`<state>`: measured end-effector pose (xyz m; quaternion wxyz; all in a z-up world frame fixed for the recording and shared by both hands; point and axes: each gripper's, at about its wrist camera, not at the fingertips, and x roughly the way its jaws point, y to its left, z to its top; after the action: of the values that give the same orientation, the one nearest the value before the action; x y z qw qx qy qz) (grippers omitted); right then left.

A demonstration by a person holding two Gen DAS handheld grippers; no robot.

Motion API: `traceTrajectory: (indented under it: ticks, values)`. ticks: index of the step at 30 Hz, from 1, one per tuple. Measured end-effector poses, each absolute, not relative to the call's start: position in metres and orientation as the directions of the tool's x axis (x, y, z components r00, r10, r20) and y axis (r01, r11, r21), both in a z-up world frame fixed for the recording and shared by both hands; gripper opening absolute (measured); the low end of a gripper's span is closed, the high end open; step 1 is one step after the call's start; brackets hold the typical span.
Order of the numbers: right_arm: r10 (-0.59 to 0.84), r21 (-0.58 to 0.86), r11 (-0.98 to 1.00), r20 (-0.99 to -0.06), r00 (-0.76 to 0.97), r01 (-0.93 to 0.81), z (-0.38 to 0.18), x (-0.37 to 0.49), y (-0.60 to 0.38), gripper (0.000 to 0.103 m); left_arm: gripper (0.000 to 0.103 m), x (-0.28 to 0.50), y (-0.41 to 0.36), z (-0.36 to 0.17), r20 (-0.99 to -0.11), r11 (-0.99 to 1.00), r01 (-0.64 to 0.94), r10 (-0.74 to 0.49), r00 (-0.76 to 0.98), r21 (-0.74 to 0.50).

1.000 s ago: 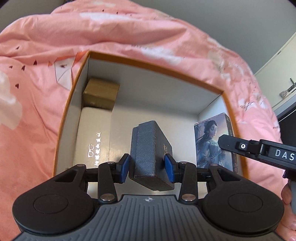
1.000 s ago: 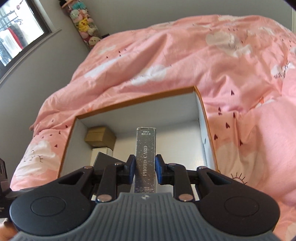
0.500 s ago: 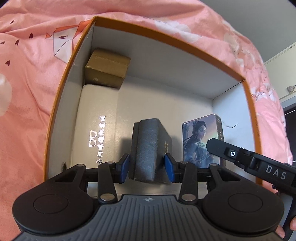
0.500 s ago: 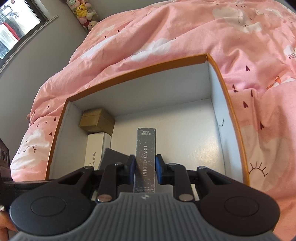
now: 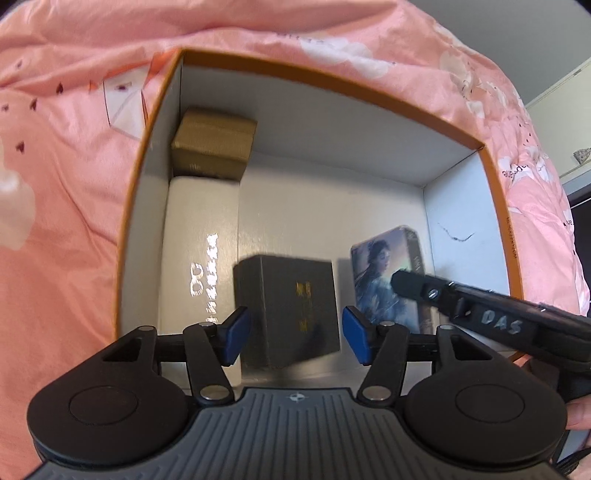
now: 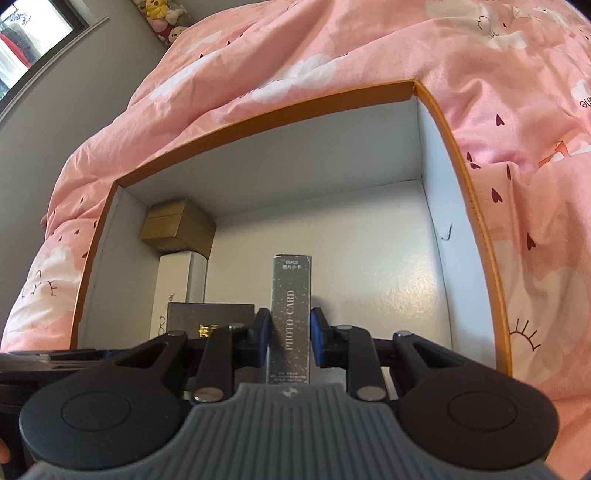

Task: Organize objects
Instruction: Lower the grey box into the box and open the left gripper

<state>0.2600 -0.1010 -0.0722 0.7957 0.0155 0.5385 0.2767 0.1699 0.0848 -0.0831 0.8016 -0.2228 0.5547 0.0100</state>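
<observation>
Lying flat on the white floor of the orange-rimmed box (image 5: 495, 206), the dark grey box (image 5: 291, 310) with gold lettering sits near the front wall, between the left gripper's (image 5: 293, 339) blue pads. Those jaws are opening and neither pad touches it. Just to its left runs a long white box (image 5: 201, 251) with silver print, laid along the left wall, and beyond that, in the far left corner, stands a gold-brown box (image 5: 212, 144). To the right of the dark grey box, the photo card box (image 6: 291, 314) stands upright on the floor, its picture side facing the left wrist view; the right gripper (image 6: 289, 338) is clamped on its narrow sides, with the words PHOTO CARD showing between the pads. The right gripper's black body reaches in from the right edge of the left wrist view, where a bit of a hand (image 5: 578, 424) shows. A pink quilt (image 6: 332, 48) with white clouds surrounds the orange-rimmed box. Plush toys (image 6: 162, 14) sit against the grey wall far left.
</observation>
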Motion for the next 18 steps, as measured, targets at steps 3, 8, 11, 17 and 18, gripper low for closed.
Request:
traceTrajectory:
  ticks: [3,8,11,17,18]
  values:
    - [0.452,0.313,0.841,-0.855,0.255,-0.44,-0.075,0.26,-0.095,0.024,0.063,0.172,0.082,-0.077,-0.89,0.918,-0.239,-0.198,0.41,-0.315]
    - [0.444,0.312,0.842,-0.864,0.239,-0.439,-0.079,0.26,-0.089,0.024,0.033,0.178,0.081,-0.083,-0.909,0.934,-0.219,-0.187,0.371,-0.282]
    - [0.44,0.309,0.844,-0.866,0.238,-0.437,-0.079,0.261,-0.089,0.024,0.027,0.181,0.081,-0.09,-0.918,0.936,-0.224,-0.182,0.352,-0.272]
    - [0.427,0.307,0.853,-0.875,0.227,-0.421,-0.085,0.266,-0.09,0.024,0.026,0.181,0.079,-0.098,-0.924,0.94,-0.223,-0.171,0.342,-0.257]
    - [0.427,0.309,0.853,-0.876,0.223,-0.419,-0.086,0.266,-0.09,0.024,0.026,0.18,0.079,-0.097,-0.921,0.941,-0.22,-0.171,0.349,-0.259]
